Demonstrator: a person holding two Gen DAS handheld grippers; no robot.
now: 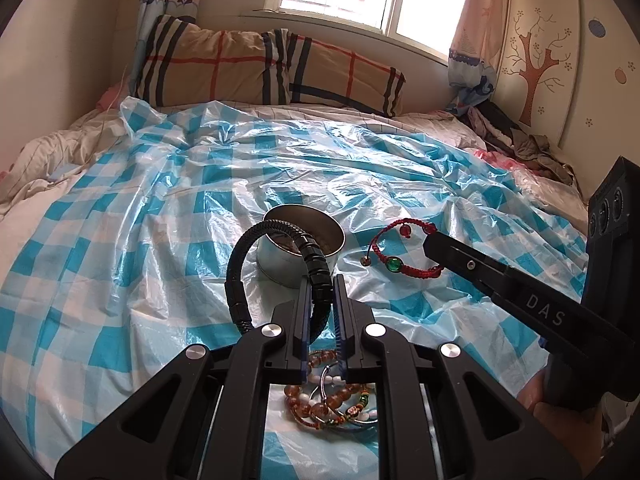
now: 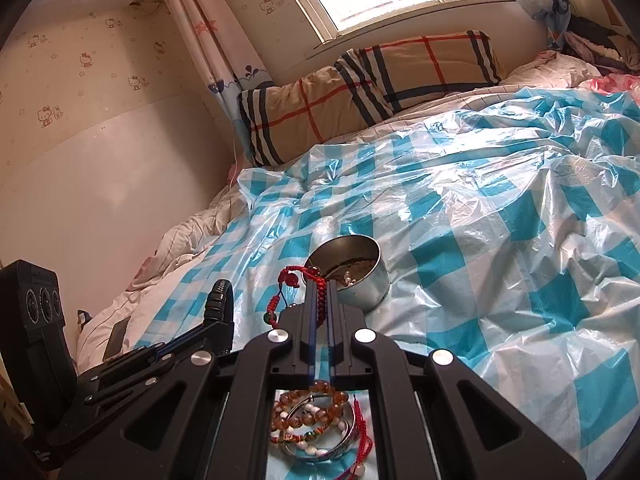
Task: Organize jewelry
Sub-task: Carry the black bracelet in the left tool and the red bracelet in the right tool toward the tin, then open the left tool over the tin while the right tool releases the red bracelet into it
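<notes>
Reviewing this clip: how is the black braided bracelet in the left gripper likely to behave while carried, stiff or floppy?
Probably fairly stiff: the black braided bracelet keeps an upright arch above the left gripper, which pinches only one side. Its free clasp end hangs without drooping limp. It may catch on the metal tin rim rather than collapse in.

Black bracelet (image 1: 280,264) between left tongs (image 1: 322,300)

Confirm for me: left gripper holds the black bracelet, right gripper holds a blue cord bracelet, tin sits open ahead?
Not quite. The cord bracelet in the right gripper is red, as both wrist views show. The left gripper does hold the black bracelet, and the tin sits open ahead.
</notes>
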